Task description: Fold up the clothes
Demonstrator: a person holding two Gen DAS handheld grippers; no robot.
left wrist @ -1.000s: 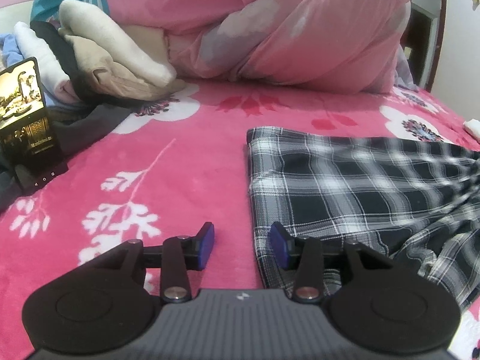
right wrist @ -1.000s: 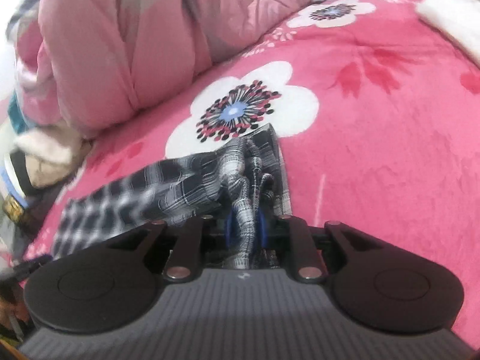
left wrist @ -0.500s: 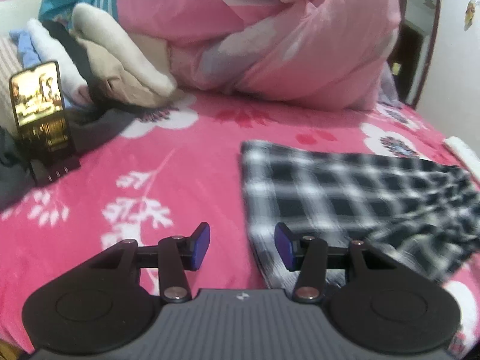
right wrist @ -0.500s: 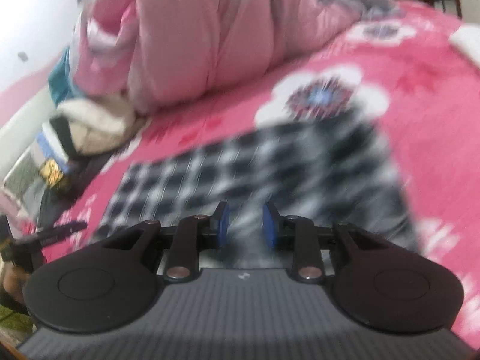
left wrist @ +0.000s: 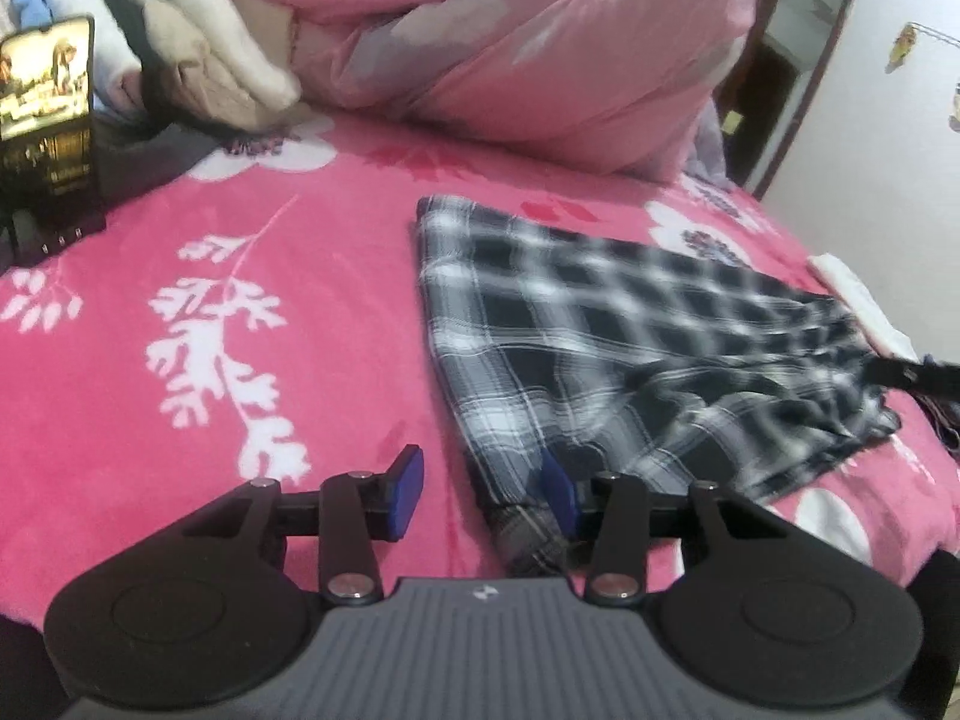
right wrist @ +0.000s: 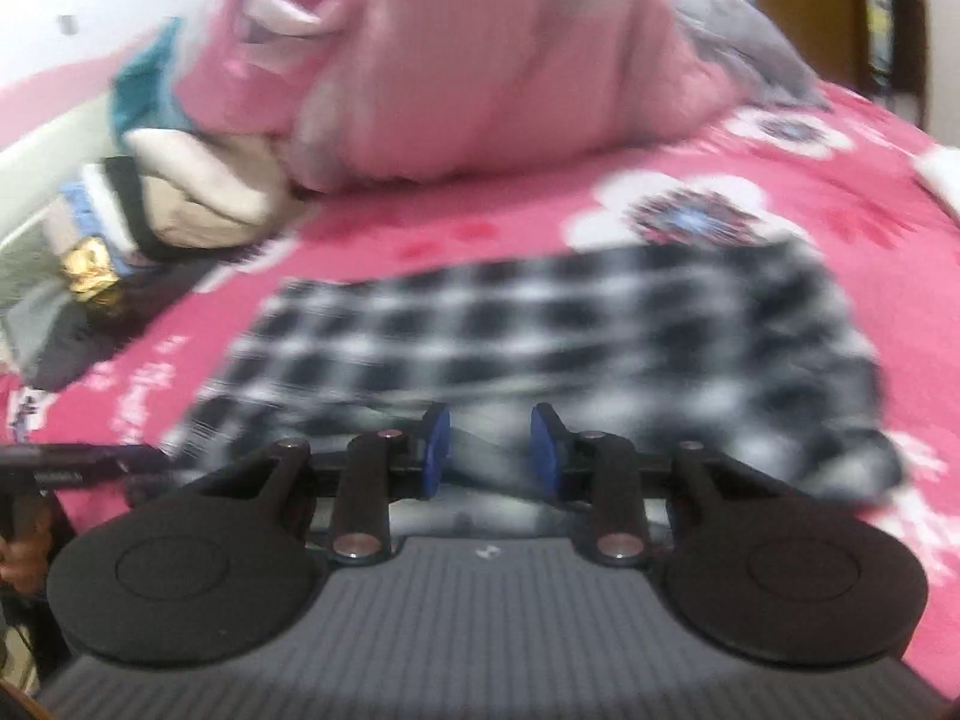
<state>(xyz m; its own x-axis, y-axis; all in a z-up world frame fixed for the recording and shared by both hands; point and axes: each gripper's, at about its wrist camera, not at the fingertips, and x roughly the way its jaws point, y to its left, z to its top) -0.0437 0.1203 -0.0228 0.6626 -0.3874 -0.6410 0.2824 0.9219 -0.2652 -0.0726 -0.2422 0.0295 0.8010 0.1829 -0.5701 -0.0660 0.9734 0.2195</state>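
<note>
One plaid garment (left wrist: pixel 630 336) lay flat on the pink floral bedspread (left wrist: pixel 252 276), black-and-white checks filling the centre-right of the left wrist view and the middle band of the right wrist view (right wrist: pixel 540 336), blurred there. One garment only was spread out; the rest of the clothes sat in one stack of folded clothes (left wrist: pixel 198 54) at the upper left, several layers in cream, beige, black and white. One bunched pink duvet (left wrist: pixel 528 42) piled across the top of the frame. One phone on a stand (left wrist: pixel 48 120) stood lit at the left edge.

Two grippers were in play. The left gripper (left wrist: pixel 480 492) pointed down at the bed from the bottom of its frame, its two blue pads apart with pink bedspread showing between them, and the jaws were closing. The garment's near corner ran in under the right-hand pad; whether that pad touched the cloth could not be told. Nothing was pinched.

The right gripper (right wrist: pixel 489 450) angled down over the garment's near edge, its two blue pads spread and the jaws opening, with plaid cloth seen behind the gap but nothing gripped. In the left wrist view its black tip (left wrist: pixel 918 375) poked in at the right edge, over the garment's far end. At the lower left of the right wrist view, a person's hand (right wrist: pixel 24 546) held the other tool's handle.
</note>
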